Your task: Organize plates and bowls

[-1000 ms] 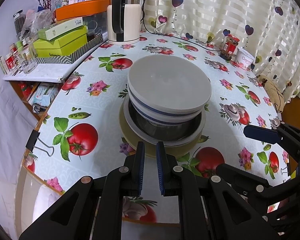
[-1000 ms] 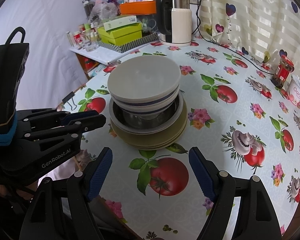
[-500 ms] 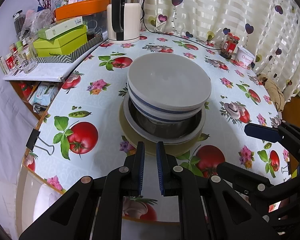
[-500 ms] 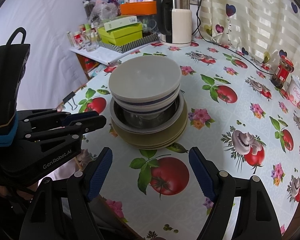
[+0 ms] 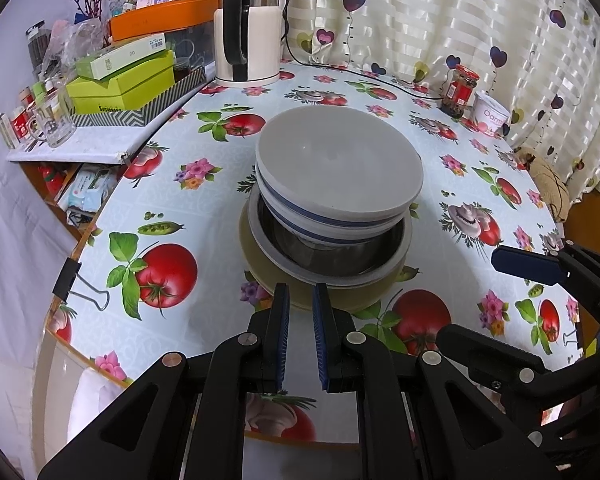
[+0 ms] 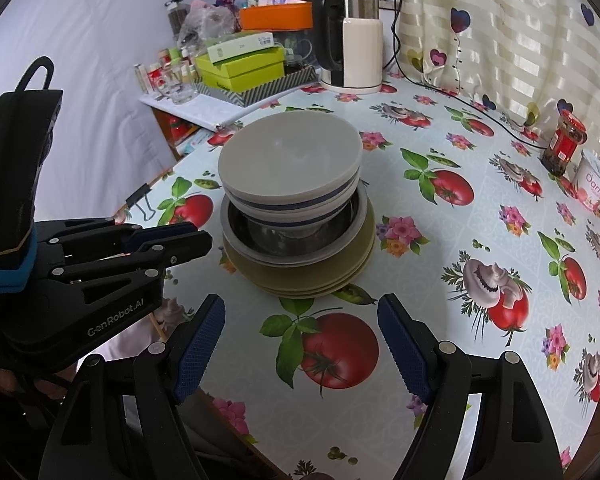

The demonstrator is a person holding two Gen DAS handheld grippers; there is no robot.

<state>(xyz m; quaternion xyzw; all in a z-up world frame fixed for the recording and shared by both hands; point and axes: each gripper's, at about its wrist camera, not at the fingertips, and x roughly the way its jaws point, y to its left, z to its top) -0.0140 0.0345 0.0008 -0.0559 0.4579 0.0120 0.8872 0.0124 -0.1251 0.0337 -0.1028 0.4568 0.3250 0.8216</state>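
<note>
One stack stands mid-table. On top sit white bowls with a blue stripe (image 5: 338,168) (image 6: 290,160), nested in a steel-lined bowl (image 5: 328,258) (image 6: 260,236), all resting on several olive plates (image 5: 268,276) (image 6: 340,272). My left gripper (image 5: 301,304) hovers just short of the plates' near rim, shut with only a thin slit and nothing in it; the right wrist view shows it (image 6: 188,236) left of the stack. My right gripper (image 6: 300,312) is open and empty above a printed tomato in front of the stack. Its blue fingertip (image 5: 528,266) shows at the right.
A kettle (image 5: 248,36) with its cord, green boxes (image 5: 120,84) and a glass mug (image 5: 54,120) crowd the far left. A red-lidded jar (image 5: 458,90) and a yoghurt cup (image 5: 492,118) stand far right by the curtain. A binder clip (image 5: 76,284) grips the table's left edge.
</note>
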